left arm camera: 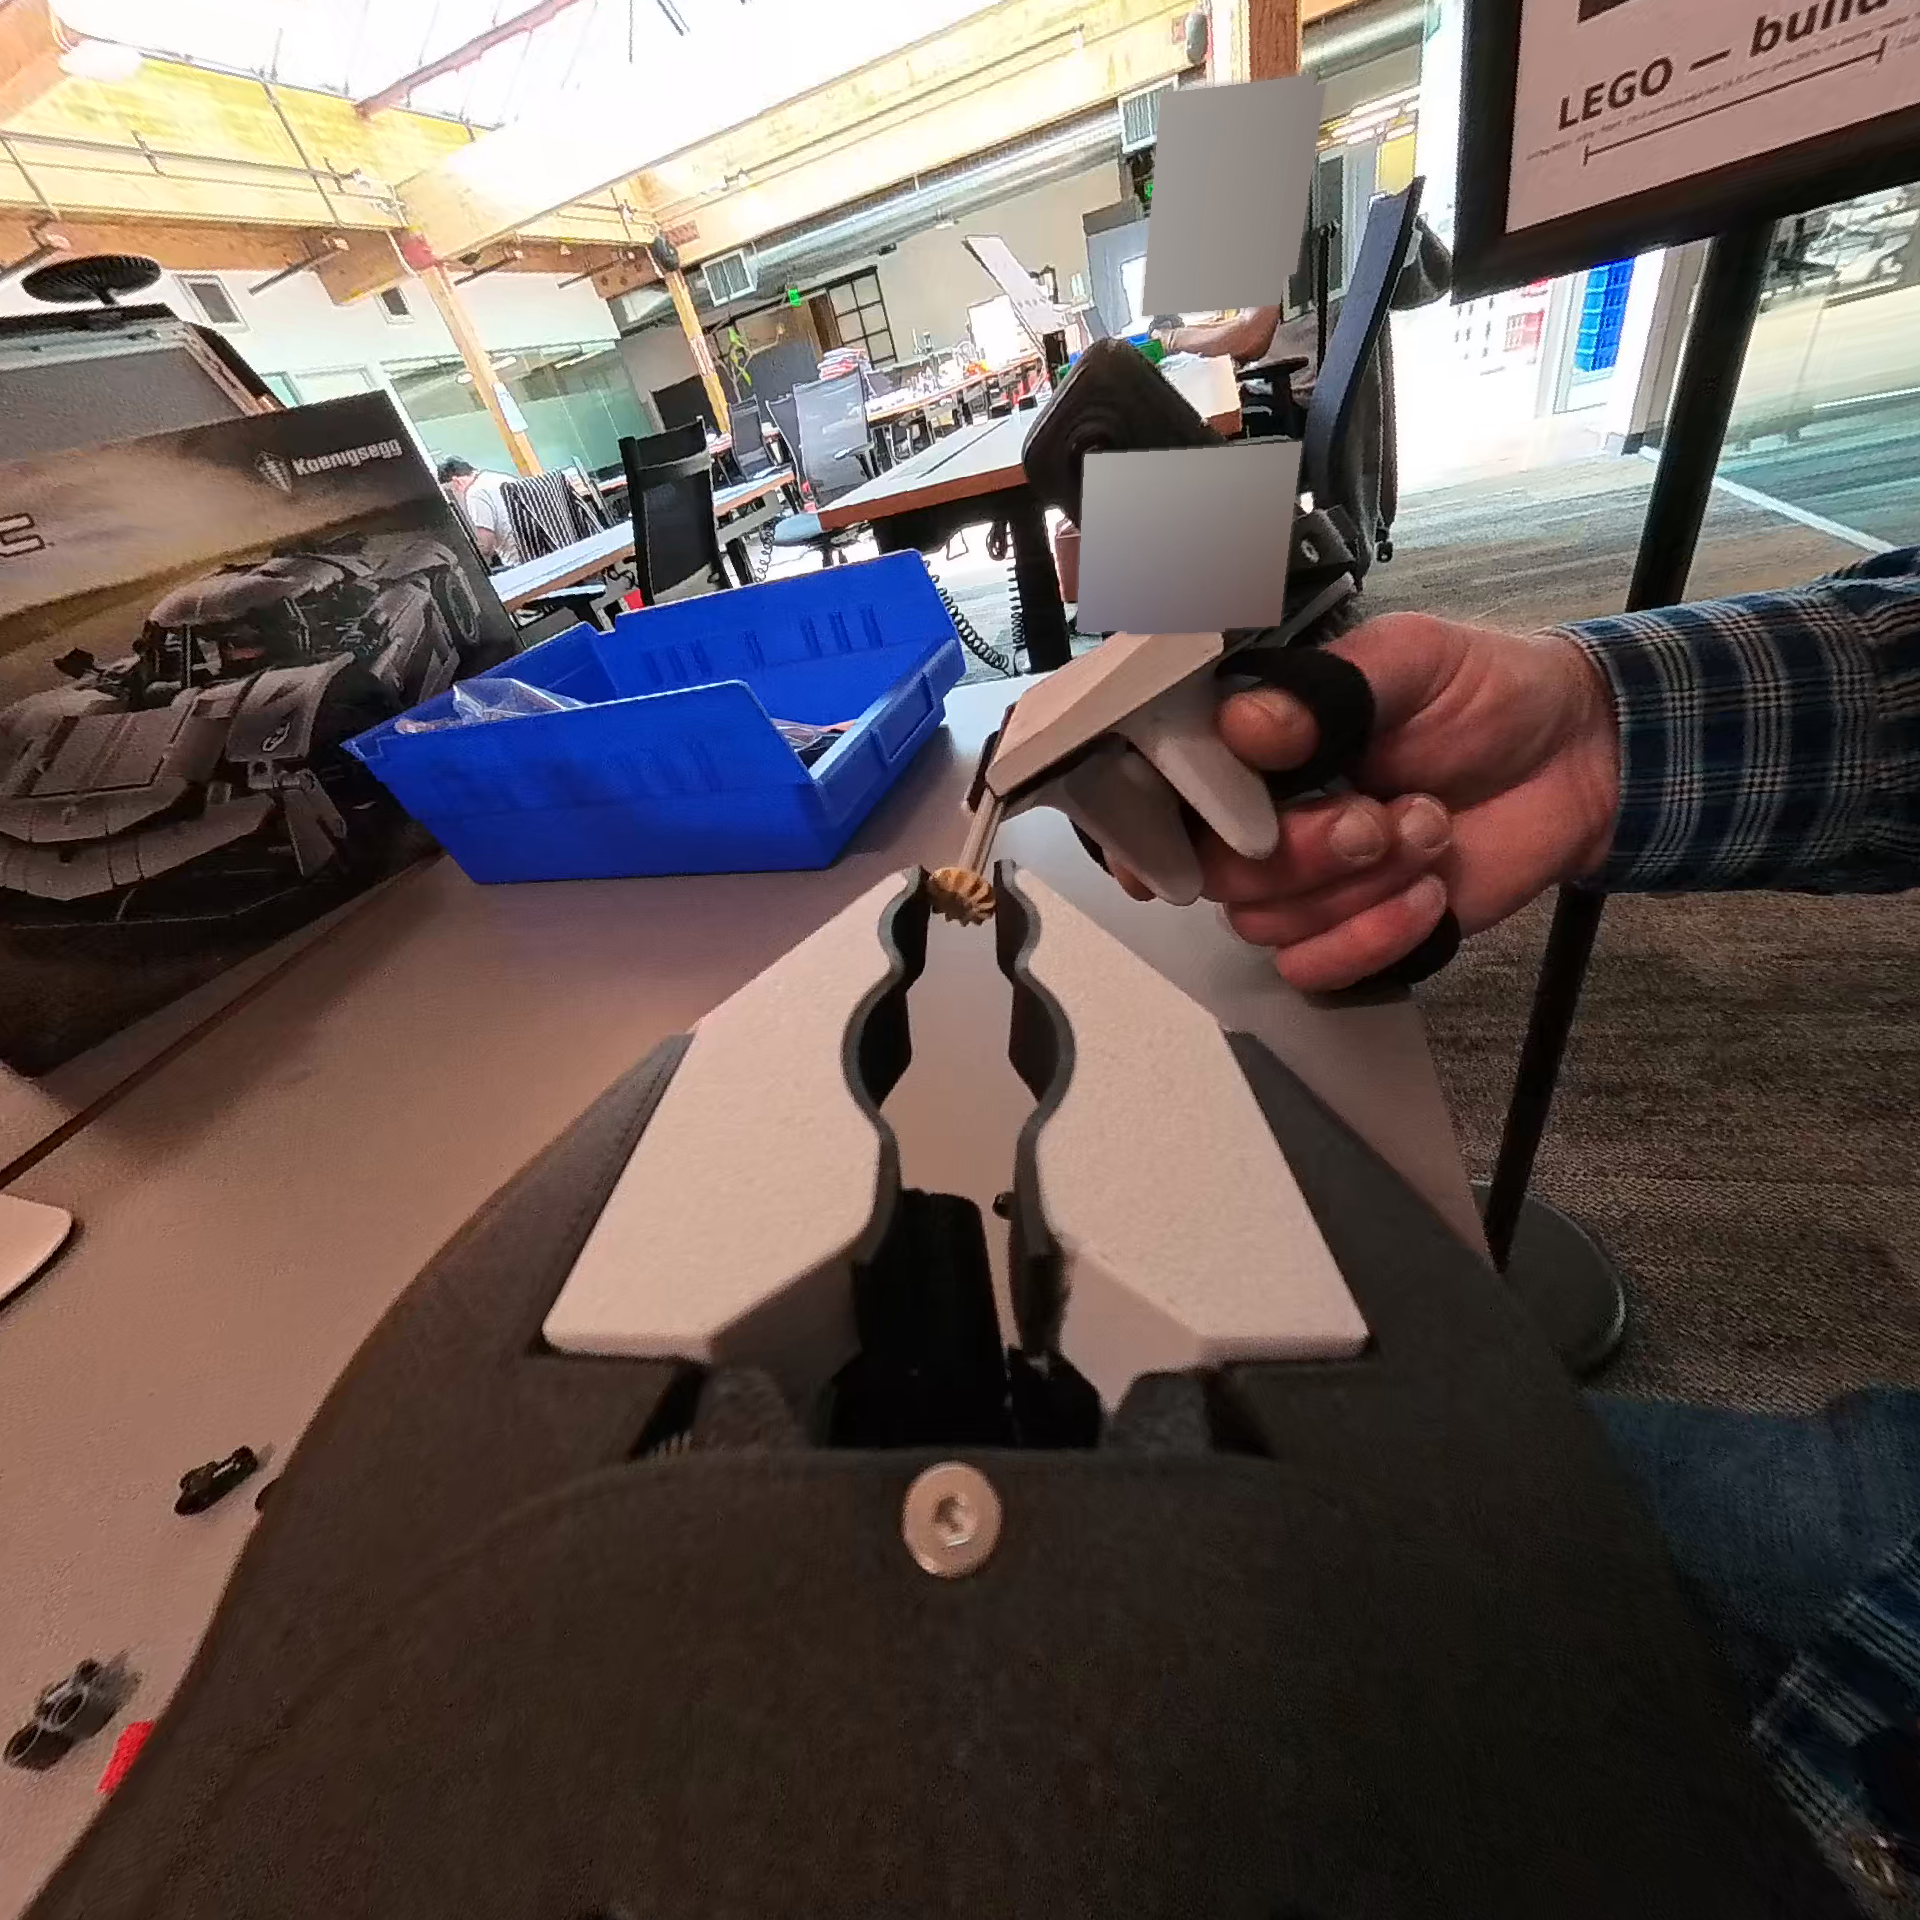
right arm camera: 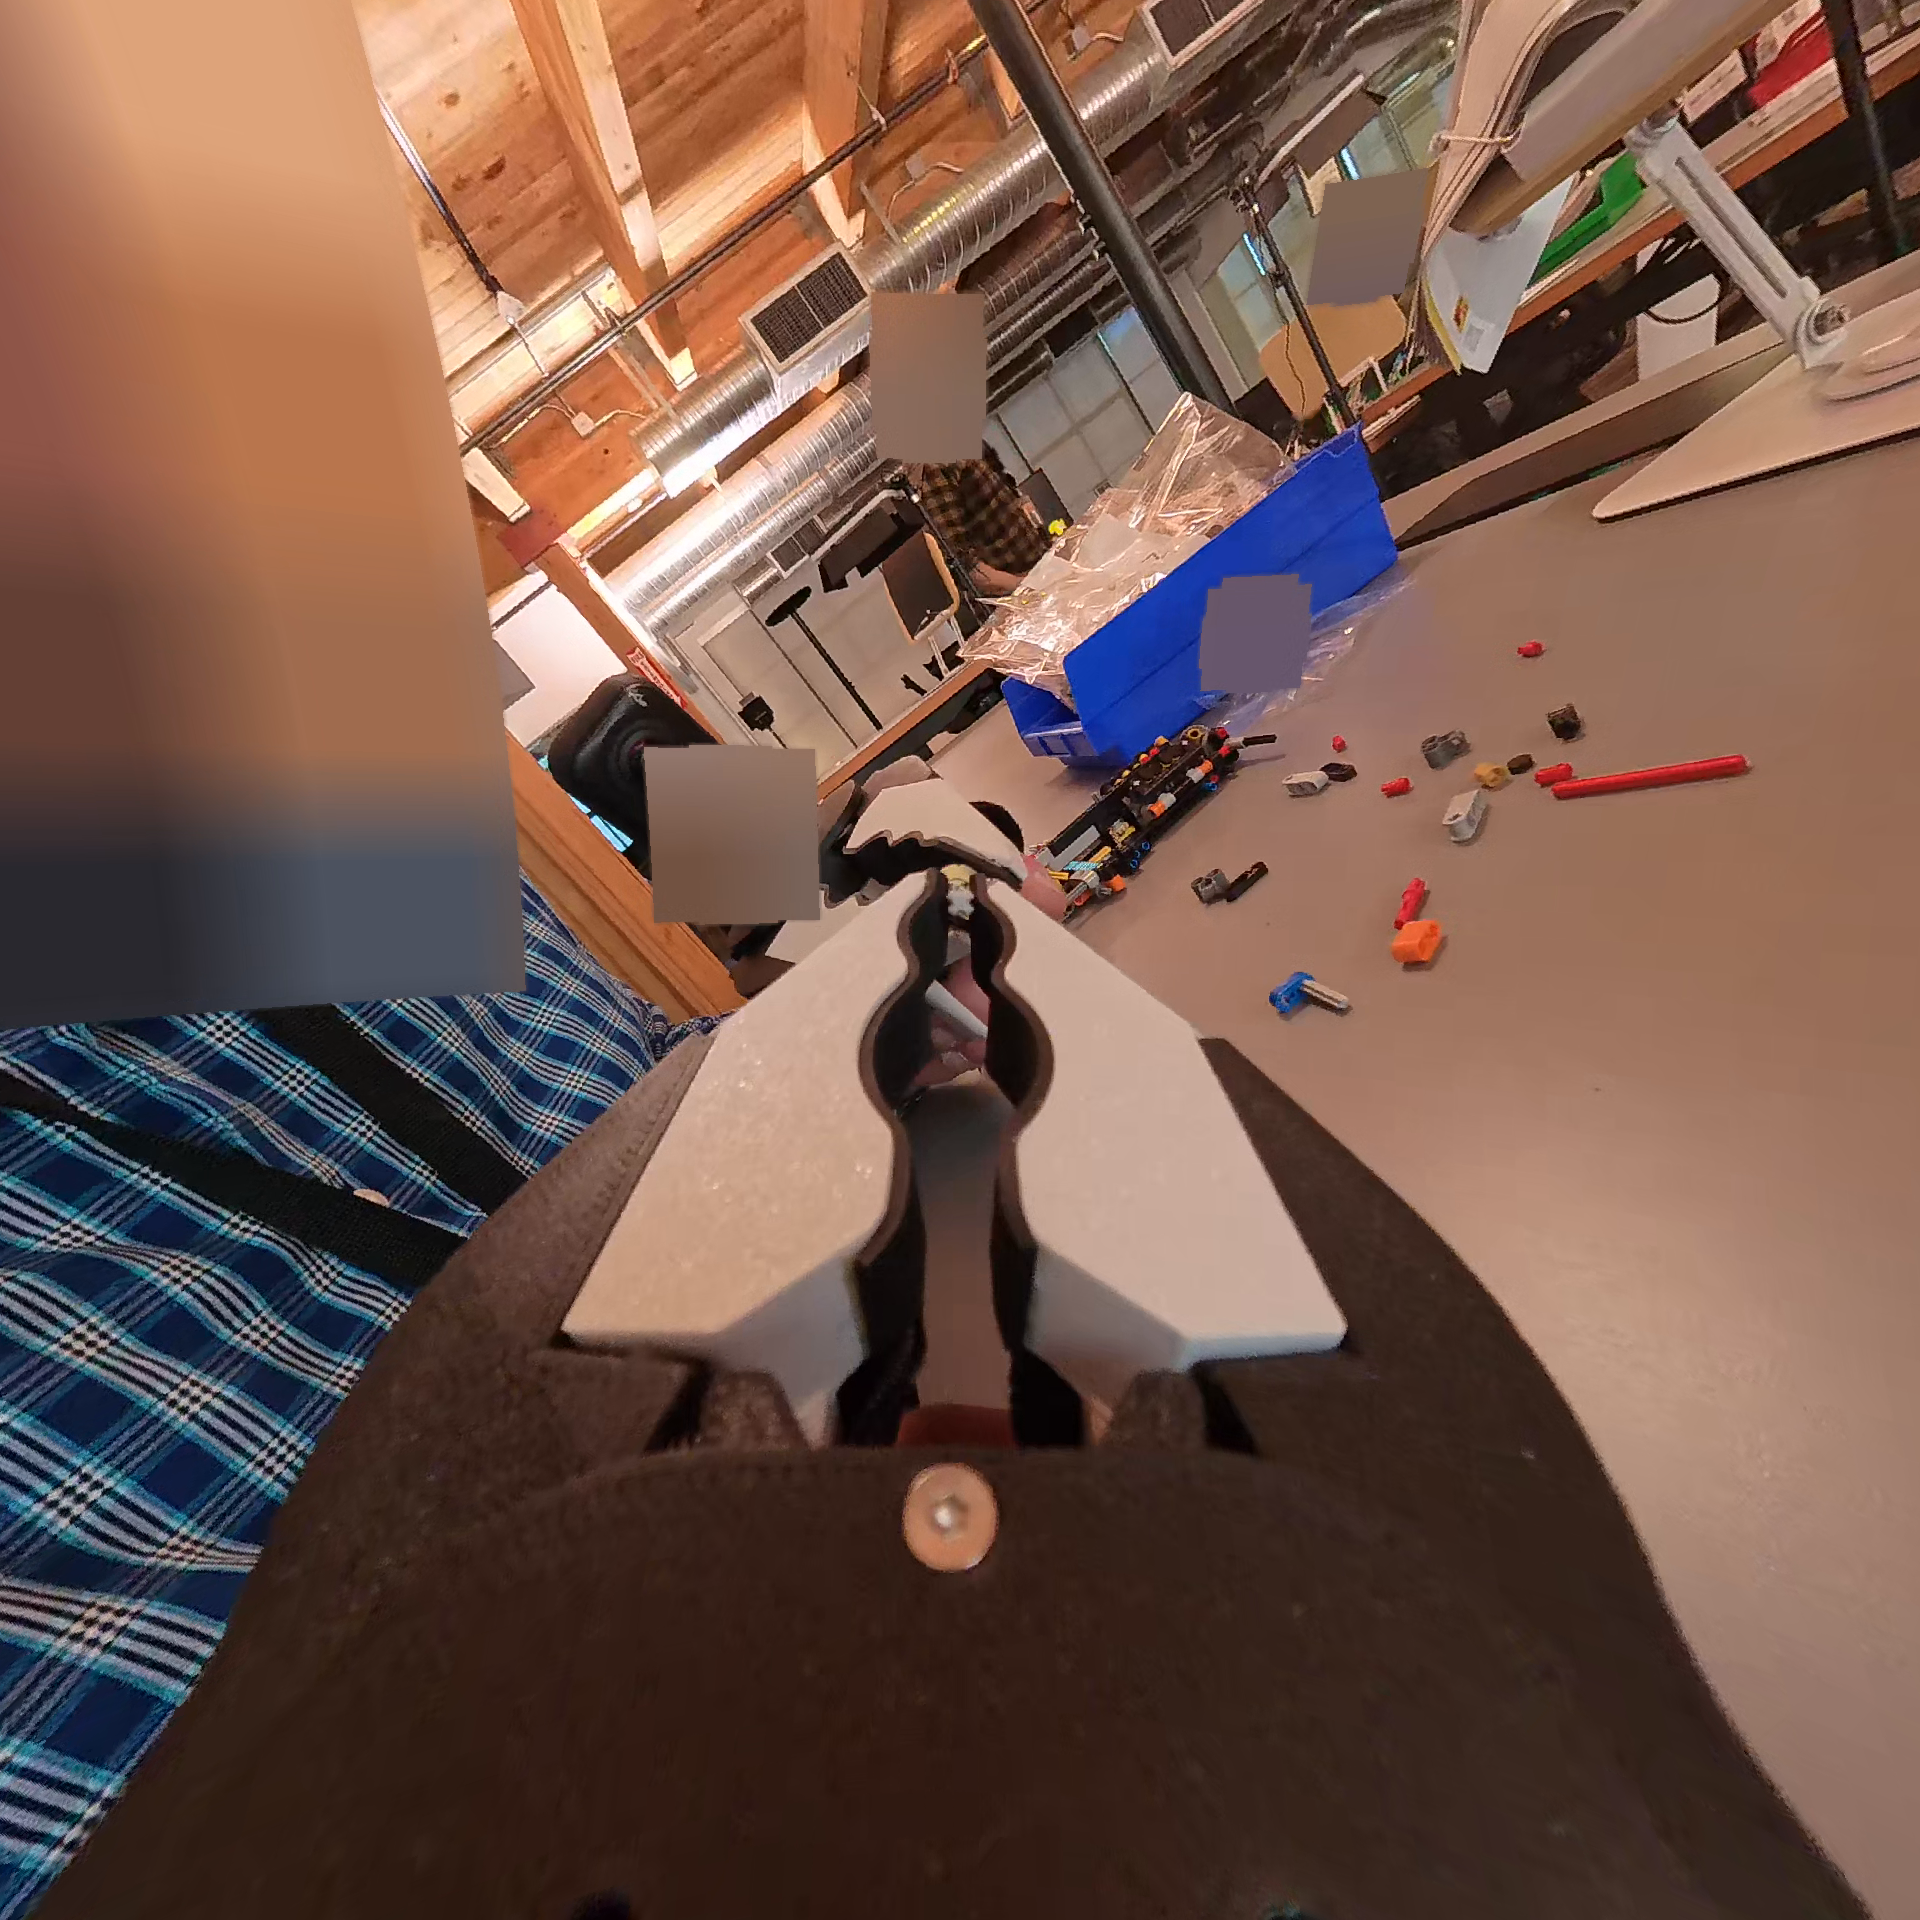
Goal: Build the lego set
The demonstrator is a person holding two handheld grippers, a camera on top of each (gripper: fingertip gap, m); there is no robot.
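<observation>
Grey worktop (right arm camera: 1558, 1039) in an open workshop with timber beams and ducting; both claws raised above it, tip to tip. Left claw (left arm camera: 961, 894): tips clamped on a tan gear (left arm camera: 961, 896), held out so its bore faces the other tool. Right claw (right arm camera: 958, 899): jaws drawn together on a pale axle (left arm camera: 979, 836), which it points into the gear; likely step, threading gear onto axle, each part held at the very tips to leave the joint free. Hand (left arm camera: 1423, 810) in a plaid sleeve grips the right tool's handle. Lego set, part-built: black frame (right arm camera: 1153, 805) lying on the worktop near a blue bin (right arm camera: 1226, 665), with loose pieces scattered beside it, among them a long red axle (right arm camera: 1652, 777), an orange connector (right arm camera: 1417, 940) and a blue pin (right arm camera: 1294, 992). Left view alone shows the gear's teeth, the axle's slant, the set's box (left arm camera: 208, 665) and a signboard on a stand (left arm camera: 1662, 114). Right view alone shows the frame, the loose parts and clear bags heaped in the bin; there the gear is a small blur at the tips.
</observation>
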